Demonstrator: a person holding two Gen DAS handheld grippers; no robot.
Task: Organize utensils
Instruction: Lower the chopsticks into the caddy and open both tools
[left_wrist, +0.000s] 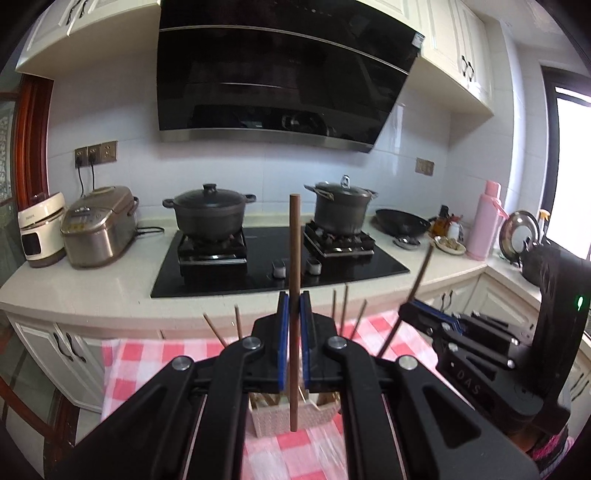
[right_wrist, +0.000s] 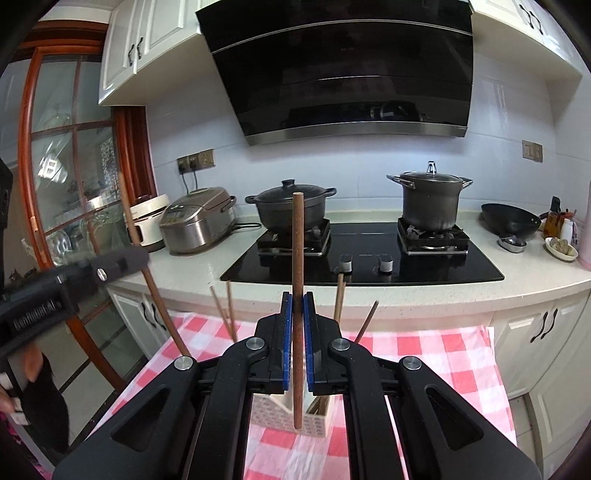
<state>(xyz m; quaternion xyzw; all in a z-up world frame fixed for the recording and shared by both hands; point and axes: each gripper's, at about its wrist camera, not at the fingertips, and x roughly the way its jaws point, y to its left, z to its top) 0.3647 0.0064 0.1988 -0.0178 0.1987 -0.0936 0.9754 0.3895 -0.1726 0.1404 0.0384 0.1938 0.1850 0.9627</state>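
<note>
My left gripper (left_wrist: 294, 299) is shut on a brown chopstick (left_wrist: 294, 258) held upright above a white perforated holder (left_wrist: 280, 417) on the pink checked cloth. My right gripper (right_wrist: 297, 299) is shut on another brown chopstick (right_wrist: 297, 251), also upright, above the same holder (right_wrist: 280, 413). Several chopsticks (left_wrist: 343, 306) stand in the holder and stick up behind the fingers; they also show in the right wrist view (right_wrist: 229, 306). The right gripper shows in the left wrist view (left_wrist: 417, 310) with its chopstick (left_wrist: 421, 273) tilted. The left gripper shows at the left of the right wrist view (right_wrist: 122, 258).
The pink checked cloth (left_wrist: 155, 365) covers the table. Behind it runs a counter with a black gas hob (left_wrist: 258, 266), two pots (left_wrist: 210, 214), a rice cooker (left_wrist: 99, 229), a wok (left_wrist: 402, 221) and a pink flask (left_wrist: 484, 221). White cabinets stand below.
</note>
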